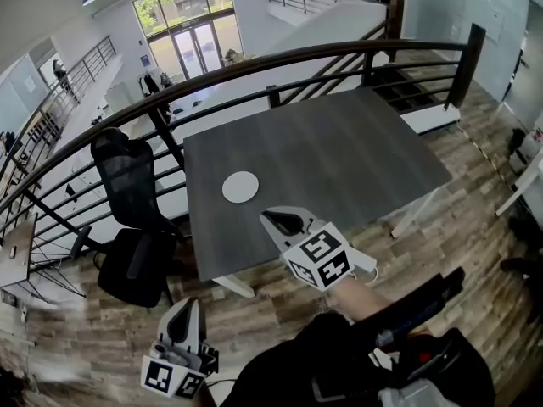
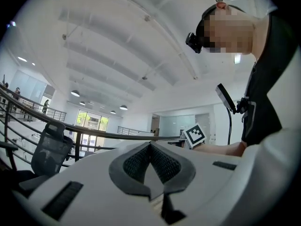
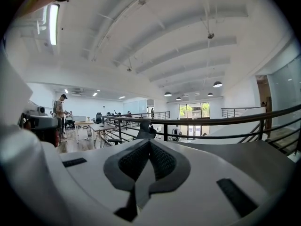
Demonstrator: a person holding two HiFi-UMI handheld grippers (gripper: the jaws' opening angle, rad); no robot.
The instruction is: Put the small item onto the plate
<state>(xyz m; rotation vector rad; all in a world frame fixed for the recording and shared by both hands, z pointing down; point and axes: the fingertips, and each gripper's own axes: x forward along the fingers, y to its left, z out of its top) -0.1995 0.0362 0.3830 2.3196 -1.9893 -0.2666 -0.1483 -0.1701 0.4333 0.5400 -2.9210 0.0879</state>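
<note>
Head view: task seemingly not begun, plate bare, no small item in sight.
Grey table carries only the white plate, just ahead of the right gripper fingers. The left gripper hangs well short of it. Both pairs of fingers are pressed together, holding nothing.

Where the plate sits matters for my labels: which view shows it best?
The head view: the white plate lies in full sight on the dark table, nothing on it. Neither gripper view shows it; the right gripper view catches only the table.
</note>
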